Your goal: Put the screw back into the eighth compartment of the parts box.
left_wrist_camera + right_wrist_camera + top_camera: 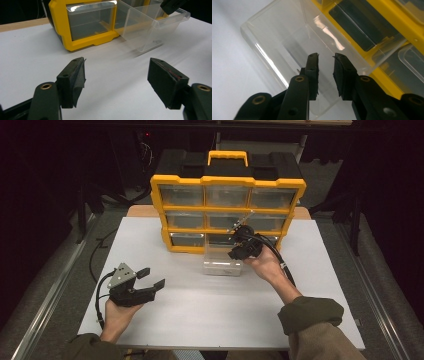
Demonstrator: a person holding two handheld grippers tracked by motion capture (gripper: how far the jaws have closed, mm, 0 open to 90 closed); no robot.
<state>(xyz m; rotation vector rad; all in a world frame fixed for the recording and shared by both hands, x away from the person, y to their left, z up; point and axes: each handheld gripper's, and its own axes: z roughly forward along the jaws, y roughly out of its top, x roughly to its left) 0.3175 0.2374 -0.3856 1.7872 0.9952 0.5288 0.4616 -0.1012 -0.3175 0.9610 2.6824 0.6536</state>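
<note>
Nearest you, your left gripper point(150, 279) is resting low over the white table point(200, 315), front left, w/ its jaws standing wide apart and nothing between them. It's pointing toward the organizer and is well apart from the work.

Further out, center-right, your right gripper point(235, 251) is hovering over the clear plastic drawer point(223, 265), which is sitting pulled out on the table in front of the bottom row's middle slot. In the right gripper view the jaws are standing narrowly apart above the drawer point(287, 47), w/ a small gap and nothing pinched.

I'm judging the drawer as light, thin-walled, stiff but a bit flexy, and slick (glossy plastic, so pads may slide). Best hold is prob. the front lip or a side wall near the rim, squeezing gently; it could crack or skate off.

Contents: a small item seems to be lying at the bottom point(156, 41), too tiny to ID.

Farthest, the yellow-and-black organizer point(227, 182) is standing upright w/ its rows of clear bins; their contents can't be made out.
</note>
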